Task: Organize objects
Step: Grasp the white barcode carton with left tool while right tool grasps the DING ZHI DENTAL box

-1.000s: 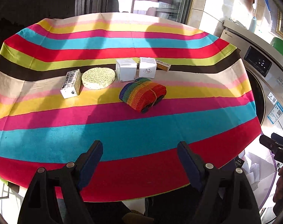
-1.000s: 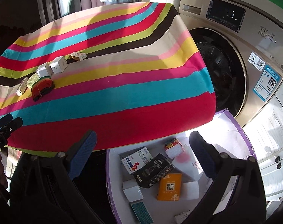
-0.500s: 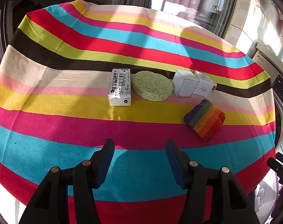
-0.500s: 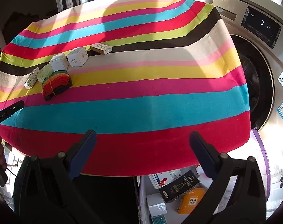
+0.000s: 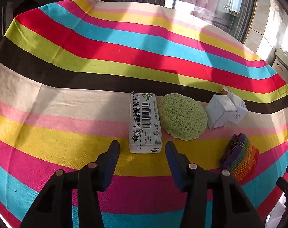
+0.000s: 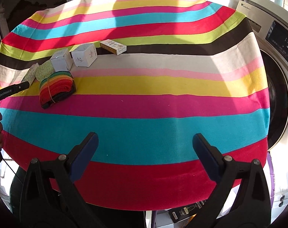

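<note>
Six items on striped worktop [image 5: 68, 129]. Left tool [image 5: 142, 148] open, jaws just narrowed to slightly wider than white box [image 5: 145, 121], fingers flanking box's near end, not yet touching. Likely step: grasp box. Advice: slide forward, centre, squeeze long sides. Sponge [image 5: 182, 118] just beside box's right side, may catch right finger. Two white cartons [image 5: 222, 114], rainbow roll [image 5: 240, 156] further right. Right tool [image 6: 145, 144] wide, empty, over bare cloth.
</note>
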A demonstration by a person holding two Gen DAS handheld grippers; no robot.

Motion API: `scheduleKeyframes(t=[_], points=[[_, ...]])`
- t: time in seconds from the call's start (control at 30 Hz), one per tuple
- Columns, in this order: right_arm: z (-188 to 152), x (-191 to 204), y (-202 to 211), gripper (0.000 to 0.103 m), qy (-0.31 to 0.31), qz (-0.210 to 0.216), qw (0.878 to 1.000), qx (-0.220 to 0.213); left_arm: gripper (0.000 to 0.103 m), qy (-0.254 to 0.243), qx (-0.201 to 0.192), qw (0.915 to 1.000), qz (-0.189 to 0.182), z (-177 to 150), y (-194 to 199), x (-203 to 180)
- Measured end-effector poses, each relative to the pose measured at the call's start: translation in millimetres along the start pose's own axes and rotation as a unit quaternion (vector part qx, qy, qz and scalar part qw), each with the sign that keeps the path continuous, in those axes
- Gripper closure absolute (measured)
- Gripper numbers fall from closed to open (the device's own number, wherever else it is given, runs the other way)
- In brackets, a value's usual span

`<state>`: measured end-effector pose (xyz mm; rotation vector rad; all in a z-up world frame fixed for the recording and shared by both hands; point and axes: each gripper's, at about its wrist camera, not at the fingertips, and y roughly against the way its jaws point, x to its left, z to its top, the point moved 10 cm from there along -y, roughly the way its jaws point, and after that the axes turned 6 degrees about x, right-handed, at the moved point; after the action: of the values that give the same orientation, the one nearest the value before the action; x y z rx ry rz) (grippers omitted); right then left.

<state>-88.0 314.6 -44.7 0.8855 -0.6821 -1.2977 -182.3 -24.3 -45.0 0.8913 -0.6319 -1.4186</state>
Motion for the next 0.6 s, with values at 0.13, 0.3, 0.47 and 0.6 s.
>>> scheduleKeyframes(t=[0.13,0.3,0.47,0.6], points=[[10.4,4.7,-8.1,0.003,0.005,0.005,1.000,-0.001,0.067,-0.011,-0.002,0.9999,0.011,13.0,-9.4,0.7],[30.0,13.6,-21.8,0.003,0.018,0.008,1.000,-0.005,0.069,-0.020,-0.002,0.9997,0.014,26.1,-18.2,-2.1],[60.9,24.7,-40.1,0.003,0.034,0.011,0.999,-0.013,0.069,-0.017,-0.001,0.9997,0.014,36.7,-25.0,-3.6],[90.0,31.0,-57.6,0.005,0.045,0.011,0.999,-0.017,0.069,-0.018,-0.001,0.9997,0.016,41.8,-27.9,-0.6]])
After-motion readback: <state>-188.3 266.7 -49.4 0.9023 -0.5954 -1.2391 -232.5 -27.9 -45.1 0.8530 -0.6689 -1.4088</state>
